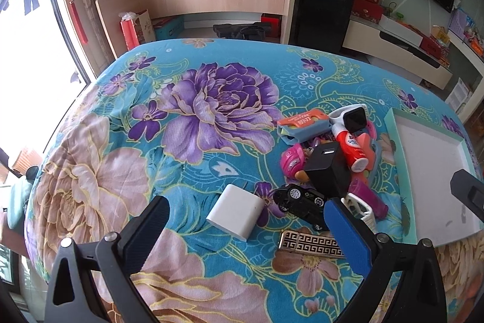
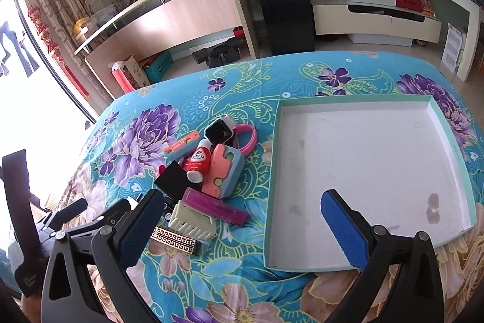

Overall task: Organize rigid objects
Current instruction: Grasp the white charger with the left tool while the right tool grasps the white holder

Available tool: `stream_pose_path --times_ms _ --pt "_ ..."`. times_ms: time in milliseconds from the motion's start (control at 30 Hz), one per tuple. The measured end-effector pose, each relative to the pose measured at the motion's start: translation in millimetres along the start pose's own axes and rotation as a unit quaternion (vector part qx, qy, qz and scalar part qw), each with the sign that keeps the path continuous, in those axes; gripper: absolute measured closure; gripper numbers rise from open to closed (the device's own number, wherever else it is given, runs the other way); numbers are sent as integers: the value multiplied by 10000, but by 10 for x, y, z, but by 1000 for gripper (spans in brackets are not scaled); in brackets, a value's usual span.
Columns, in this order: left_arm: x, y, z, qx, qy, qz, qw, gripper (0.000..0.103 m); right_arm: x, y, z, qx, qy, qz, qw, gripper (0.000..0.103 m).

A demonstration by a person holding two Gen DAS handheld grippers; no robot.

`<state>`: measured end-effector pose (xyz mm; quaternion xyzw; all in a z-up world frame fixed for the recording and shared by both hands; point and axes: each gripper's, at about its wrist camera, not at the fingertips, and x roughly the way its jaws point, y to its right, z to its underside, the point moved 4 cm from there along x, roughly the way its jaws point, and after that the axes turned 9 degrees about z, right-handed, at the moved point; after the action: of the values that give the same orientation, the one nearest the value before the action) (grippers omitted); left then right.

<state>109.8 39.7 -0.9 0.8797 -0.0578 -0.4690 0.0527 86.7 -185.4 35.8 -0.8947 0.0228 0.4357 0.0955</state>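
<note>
Two open grippers [image 1: 248,220] [image 2: 242,220], cluttered pile [image 1: 329,159], empty tray [image 2: 363,159]

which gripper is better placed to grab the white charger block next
Left. The left gripper is open, with the white charger block lying between its fingers. The right gripper hangs open over the tray's edge.

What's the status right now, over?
Both grippers, left and right, open, holding nothing. Tray holds nothing; pile of objects waiting beside it. Nothing blocking.
</note>
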Motion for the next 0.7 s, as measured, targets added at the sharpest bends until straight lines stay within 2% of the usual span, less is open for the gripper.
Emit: stream_pose_path --times_ms 233,433,667,700 --pt "135 -198 -2 -149 -133 -210 9996 0 305 -231 50 -44 -350 -173 9992 0" --pt "283 -264 29 -223 -256 -56 9994 0 501 -353 147 -27 -627 -329 9975 0" --pt "465 -317 119 -303 -454 95 9985 0 578 -493 262 -166 -741 -357 9965 2" --pt "474 -313 125 -290 -456 118 9985 0 592 -509 284 -154 -770 -373 9962 6"
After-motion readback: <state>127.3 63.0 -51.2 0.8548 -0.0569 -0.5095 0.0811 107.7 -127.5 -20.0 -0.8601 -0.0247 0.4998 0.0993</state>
